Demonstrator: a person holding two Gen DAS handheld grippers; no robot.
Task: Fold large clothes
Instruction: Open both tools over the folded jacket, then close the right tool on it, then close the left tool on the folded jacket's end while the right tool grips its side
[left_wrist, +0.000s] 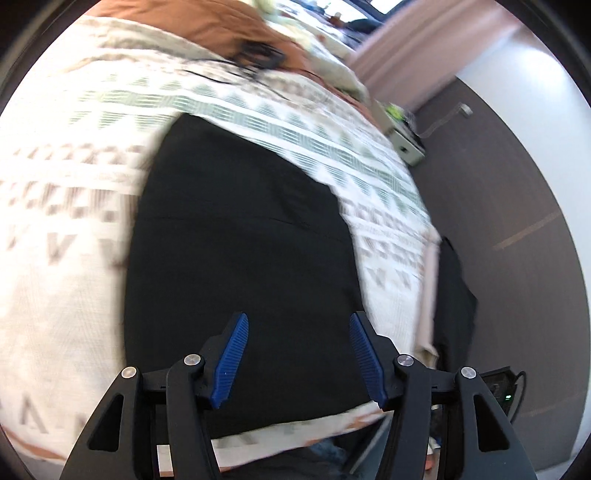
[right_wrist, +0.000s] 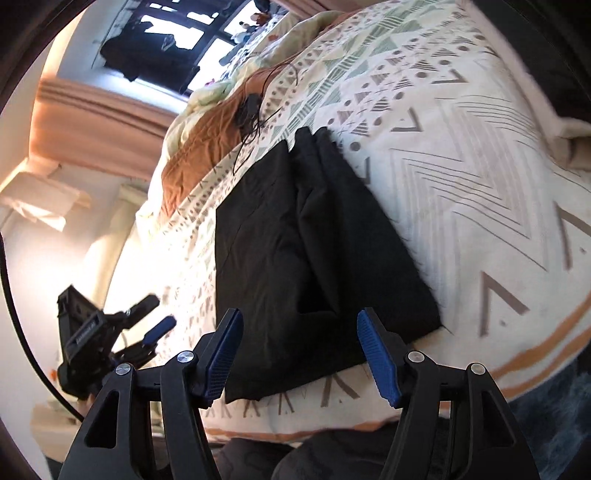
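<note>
Left gripper (left_wrist: 299, 354) wide open, nothing held, above near edge of black garment (left_wrist: 240, 236). Garment lies folded flat on patterned bedspread (left_wrist: 66, 221), near bed's front edge. Right gripper (right_wrist: 299, 350) also wide open, empty, over garment's near end. Orange blanket (right_wrist: 199, 155) and black cable (right_wrist: 251, 110) farther up bed. No containers visible.

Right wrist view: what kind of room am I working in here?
Most likely a bedroom. The black garment lies folded on a bed covered by a patterned cream bedspread, with an orange blanket bunched further up and a curtained window beyond. Both grippers, left and right, are open and empty.
</note>
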